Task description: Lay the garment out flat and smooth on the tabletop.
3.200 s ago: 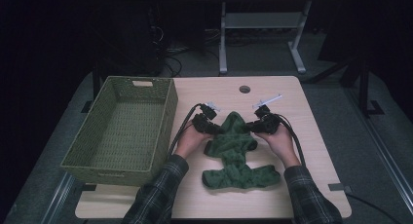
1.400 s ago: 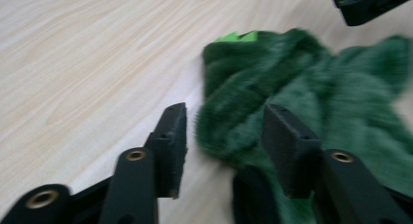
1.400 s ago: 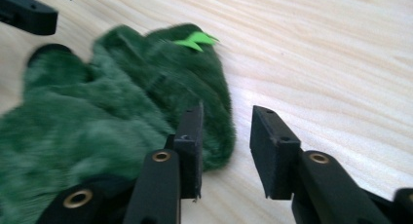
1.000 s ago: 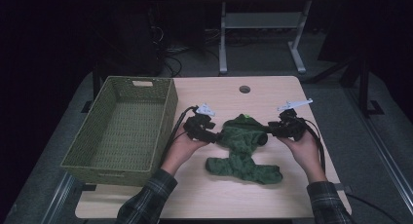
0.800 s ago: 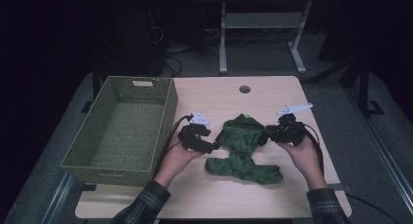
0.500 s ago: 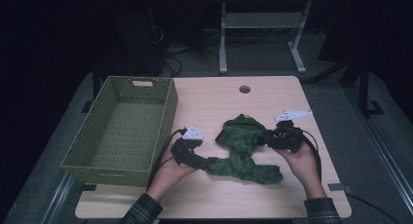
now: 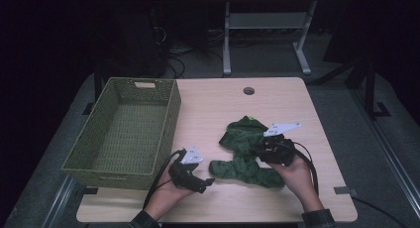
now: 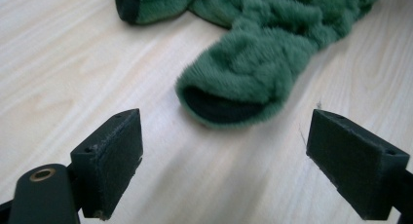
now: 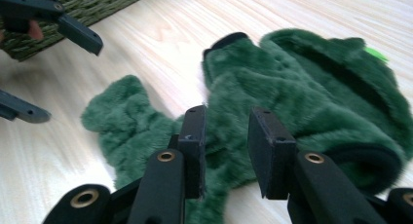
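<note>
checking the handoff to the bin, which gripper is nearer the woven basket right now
Left. The left gripper sits just off the woven basket's near right corner, jaws open and empty, pointing toward the green fleece garment. The right gripper is beyond that garment, shut on it.

- A rectangular desk [image 7: 218,109] with a pale wood-grain top carries everything; a small round dark cable hole [image 7: 248,90] sits near its far edge, about midway along.
- A green woven rectangular basket [image 7: 148,171] stands on the desk's left part, its near left corner reaching past the desk edge. It has sloping walls and a handle slot in its far wall.
- A fuzzy dark green plush garment [image 7: 242,148] lies crumpled on the right half of the desk, well apart from the basket. One sleeve with a dark-lined cuff [image 8: 219,104] points toward the near left, flat on the wood.
- Bare wood separates basket and garment.
</note>
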